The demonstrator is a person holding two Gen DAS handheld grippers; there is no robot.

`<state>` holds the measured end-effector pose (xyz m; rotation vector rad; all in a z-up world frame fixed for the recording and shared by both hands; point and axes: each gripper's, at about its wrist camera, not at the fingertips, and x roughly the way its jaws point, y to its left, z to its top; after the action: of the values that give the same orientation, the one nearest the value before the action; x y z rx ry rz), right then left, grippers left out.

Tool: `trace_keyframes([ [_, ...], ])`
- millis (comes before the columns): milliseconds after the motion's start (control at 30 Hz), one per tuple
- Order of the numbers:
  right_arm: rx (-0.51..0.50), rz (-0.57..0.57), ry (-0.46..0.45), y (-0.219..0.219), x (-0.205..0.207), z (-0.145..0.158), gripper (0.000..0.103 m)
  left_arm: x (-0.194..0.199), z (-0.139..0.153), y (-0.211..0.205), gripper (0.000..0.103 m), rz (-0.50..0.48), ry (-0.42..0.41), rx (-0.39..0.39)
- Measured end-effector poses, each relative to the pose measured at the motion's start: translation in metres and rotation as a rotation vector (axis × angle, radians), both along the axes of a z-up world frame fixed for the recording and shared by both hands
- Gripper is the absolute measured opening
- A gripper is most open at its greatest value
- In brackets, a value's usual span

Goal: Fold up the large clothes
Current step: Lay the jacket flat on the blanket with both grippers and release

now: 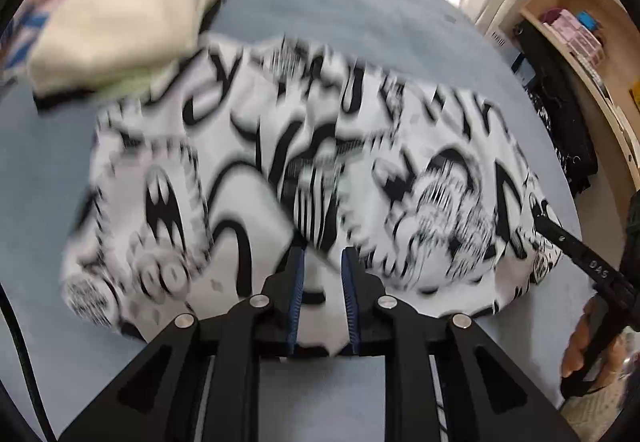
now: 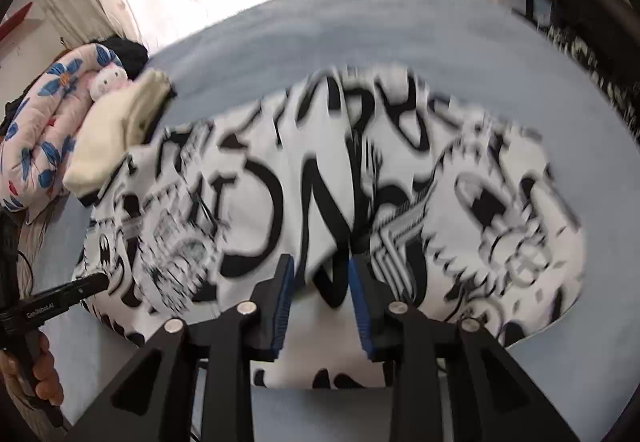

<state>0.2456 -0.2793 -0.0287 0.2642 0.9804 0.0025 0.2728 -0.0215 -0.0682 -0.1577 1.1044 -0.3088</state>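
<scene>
A large white garment with a black graphic print [image 1: 280, 169] [image 2: 320, 177] lies folded and spread on a blue-grey bed sheet [image 1: 340, 9] [image 2: 360, 29]. My left gripper [image 1: 323, 258] hovers over the garment's near edge. Its blue-padded jaws stand apart, with only the cloth below showing in the gap. My right gripper [image 2: 320, 266] hangs over the same near edge further right, jaws apart and pressing on nothing. The other gripper's black finger shows in each view, over the garment's right edge [image 1: 560, 236] and left edge [image 2: 84, 286]. Both views are motion-blurred.
A folded cream garment [image 1: 120, 25] [image 2: 120, 129] sits on a stack at the printed garment's far left corner. Beyond it lie a floral quilt [image 2: 44, 133] and a pink plush toy [image 2: 106, 81]. A wooden shelf [image 1: 580, 21] and dark hanging clothes [image 1: 560, 121] stand right of the bed. A person's hands [image 1: 580, 346] [image 2: 44, 374] hold the grippers.
</scene>
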Motion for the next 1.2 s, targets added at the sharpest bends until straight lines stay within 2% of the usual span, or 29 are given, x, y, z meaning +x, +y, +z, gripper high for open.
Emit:
trace_keyframes([
  [67, -0.002, 0.034, -0.041, 0.01, 0.011, 0.009, 0.04, 0.007, 0.012, -0.001, 0.019, -0.014, -0.057, 0.009],
  [200, -0.015, 0.132, -0.072, 0.048, 0.047, 0.007, 0.04, 0.038, 0.019, -0.014, 0.02, -0.03, -0.105, -0.023],
  [333, 0.004, 0.226, -0.091, 0.084, 0.075, -0.011, 0.04, 0.067, 0.006, -0.028, 0.02, -0.021, -0.119, -0.055],
  [400, -0.041, 0.245, -0.095, 0.094, 0.087, -0.024, 0.04, 0.083, -0.012, -0.037, 0.02, -0.019, -0.105, -0.047],
  [500, -0.132, 0.197, -0.071, 0.081, 0.1, -0.046, 0.04, 0.103, -0.044, -0.041, 0.02, 0.014, -0.072, 0.035],
  [533, -0.124, 0.183, -0.062, 0.069, 0.1, -0.053, 0.042, 0.108, -0.052, -0.037, 0.02, 0.022, -0.057, 0.032],
  [600, -0.173, 0.087, -0.048, 0.039, 0.098, -0.063, 0.041, 0.114, -0.063, -0.022, 0.015, 0.027, -0.032, -0.026],
  [667, -0.142, 0.043, -0.048, 0.011, 0.089, -0.067, 0.028, 0.115, -0.069, -0.009, 0.011, 0.021, -0.031, -0.081],
  [767, -0.104, 0.008, -0.038, -0.014, 0.077, -0.07, 0.019, 0.114, -0.074, -0.001, 0.011, 0.015, -0.028, -0.125],
  [1067, -0.164, -0.019, -0.01, -0.007, 0.063, -0.063, 0.022, 0.108, -0.061, -0.011, 0.011, 0.022, -0.006, -0.059],
  [1200, -0.096, -0.012, -0.019, -0.001, 0.056, -0.038, 0.022, 0.099, -0.046, -0.015, 0.015, 0.03, 0.003, -0.005],
])
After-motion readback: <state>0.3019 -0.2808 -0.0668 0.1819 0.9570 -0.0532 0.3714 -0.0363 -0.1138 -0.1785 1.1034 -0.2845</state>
